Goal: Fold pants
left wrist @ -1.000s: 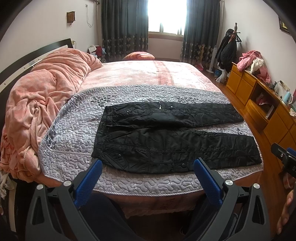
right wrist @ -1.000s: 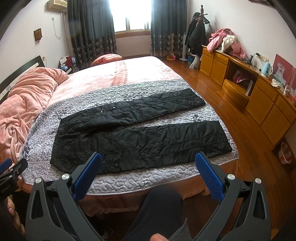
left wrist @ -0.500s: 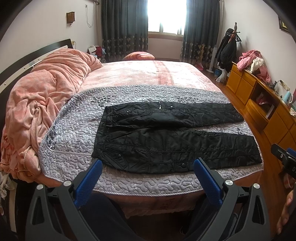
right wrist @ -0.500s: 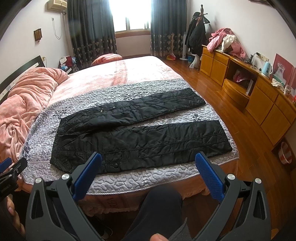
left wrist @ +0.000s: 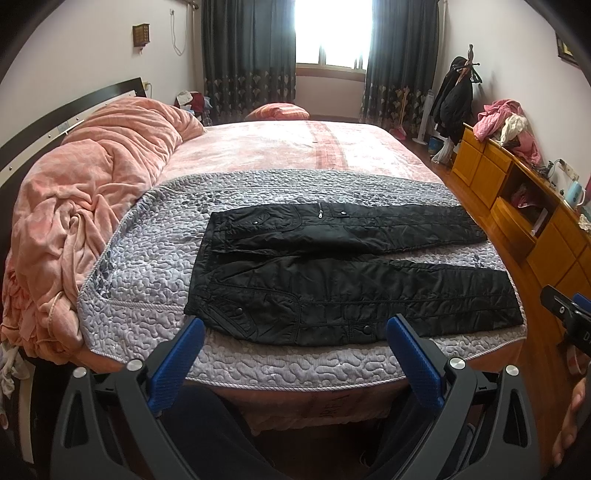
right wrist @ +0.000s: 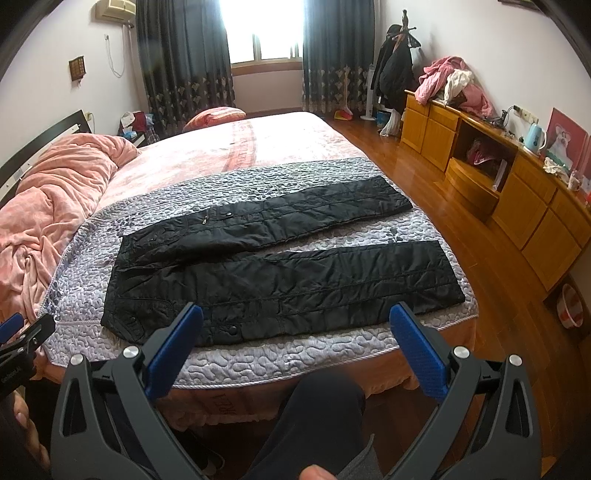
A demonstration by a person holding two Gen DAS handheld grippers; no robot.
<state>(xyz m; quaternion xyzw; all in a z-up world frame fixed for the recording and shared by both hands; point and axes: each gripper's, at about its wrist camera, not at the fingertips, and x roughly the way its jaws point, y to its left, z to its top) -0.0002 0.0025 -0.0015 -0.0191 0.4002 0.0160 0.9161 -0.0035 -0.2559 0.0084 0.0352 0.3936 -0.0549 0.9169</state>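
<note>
A pair of black quilted pants (left wrist: 347,280) lies spread flat on a grey quilted cover (left wrist: 147,258) at the foot of a pink-sheeted bed (left wrist: 295,147), waistband toward the crumpled salmon blanket (left wrist: 85,206) and both legs running toward the wooden cabinet (right wrist: 517,192) side of the room. The two legs are parted in a narrow V, the cover showing between them, and the nearer leg lies just inside the cover's front edge.

The left gripper (left wrist: 293,354) hangs in the air in front of the bed, level with the pants' waistband end, its blue-padded fingers (left wrist: 177,363) spread wide with nothing between them. The right gripper (right wrist: 295,345) hangs beside it, level with the nearer leg, its blue pads (right wrist: 419,354) likewise wide apart and holding nothing. Neither tool touches the fabric or the cover.

The person's dark-trousered knee (right wrist: 321,410) shows below the right gripper, close against the bed's front edge. Beyond the pants, at the far side of the bed, dark curtains (right wrist: 177,62) frame a bright window (right wrist: 266,29), and clothes (right wrist: 454,85) are heaped on the cabinet's far end.
</note>
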